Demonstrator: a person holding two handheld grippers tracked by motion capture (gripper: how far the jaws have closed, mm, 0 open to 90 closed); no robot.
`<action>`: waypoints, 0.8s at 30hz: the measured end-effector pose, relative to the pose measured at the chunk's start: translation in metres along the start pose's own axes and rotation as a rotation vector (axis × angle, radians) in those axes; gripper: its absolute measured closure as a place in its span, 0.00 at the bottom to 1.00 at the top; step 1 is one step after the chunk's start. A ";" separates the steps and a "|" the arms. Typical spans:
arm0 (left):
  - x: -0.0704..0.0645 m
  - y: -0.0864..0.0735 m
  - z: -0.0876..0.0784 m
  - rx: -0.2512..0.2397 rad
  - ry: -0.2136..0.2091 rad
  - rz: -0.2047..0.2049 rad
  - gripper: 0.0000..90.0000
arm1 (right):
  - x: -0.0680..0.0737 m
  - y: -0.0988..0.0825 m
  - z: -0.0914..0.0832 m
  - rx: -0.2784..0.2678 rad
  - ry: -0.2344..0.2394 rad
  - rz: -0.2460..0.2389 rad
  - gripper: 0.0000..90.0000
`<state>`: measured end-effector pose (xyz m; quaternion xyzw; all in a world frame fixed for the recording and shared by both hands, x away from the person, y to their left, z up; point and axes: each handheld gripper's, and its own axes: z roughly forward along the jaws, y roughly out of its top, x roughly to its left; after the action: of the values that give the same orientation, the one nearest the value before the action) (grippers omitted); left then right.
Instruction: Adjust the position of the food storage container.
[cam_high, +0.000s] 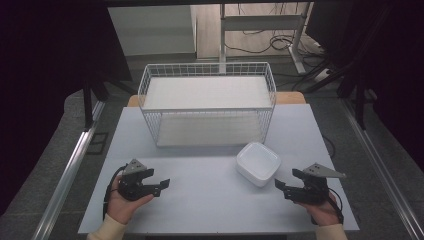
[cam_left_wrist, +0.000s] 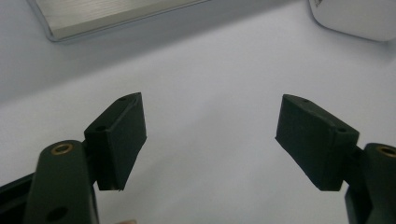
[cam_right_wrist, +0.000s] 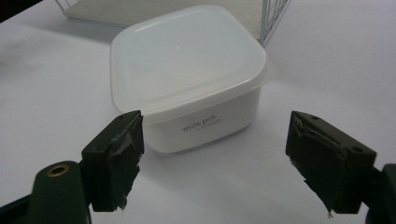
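From where I stood, the white lidded container sat on the pale bench, just in front of the right corner of the wire basket and a little toward the person's right hand. Both tongs rested low over the near part of the bench. The left tongs were spread wide with nothing between them, pointing across bare surface. The right tongs were just as wide and empty, aimed squarely at the container from close by.

The container looked like thin, smooth plastic, squarish with rounded corners, its translucent lid seated on top with a small tab sticking out at one corner. I judged it light, probably empty though I could not see inside, and slick enough to skid on the bench if nudged from one side. The walls seemed stiff enough near the rim, softer lower down. The safest hold, to my eye, was across two opposite flat sides just under the lid's lip, where the rim would stop it slipping downward. Squeezing at the rounded corners would likely make it twist out, and a hard squeeze might pop the lid.
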<state>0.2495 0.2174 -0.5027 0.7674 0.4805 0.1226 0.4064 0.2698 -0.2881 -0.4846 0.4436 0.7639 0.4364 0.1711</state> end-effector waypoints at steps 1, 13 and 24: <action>0.000 0.000 0.000 0.000 0.000 0.000 0.26 | 0.000 0.000 0.000 0.000 0.000 0.000 0.21; 0.003 -0.002 0.002 0.018 0.003 -0.018 0.26 | 0.001 0.001 0.000 0.020 -0.005 0.004 0.23; 0.003 -0.002 0.003 0.020 0.002 -0.019 0.26 | 0.002 0.005 -0.001 0.036 -0.023 -0.001 0.28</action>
<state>0.2516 0.2189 -0.5062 0.7666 0.4895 0.1145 0.3995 0.2705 -0.2858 -0.4792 0.4510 0.7698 0.4175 0.1722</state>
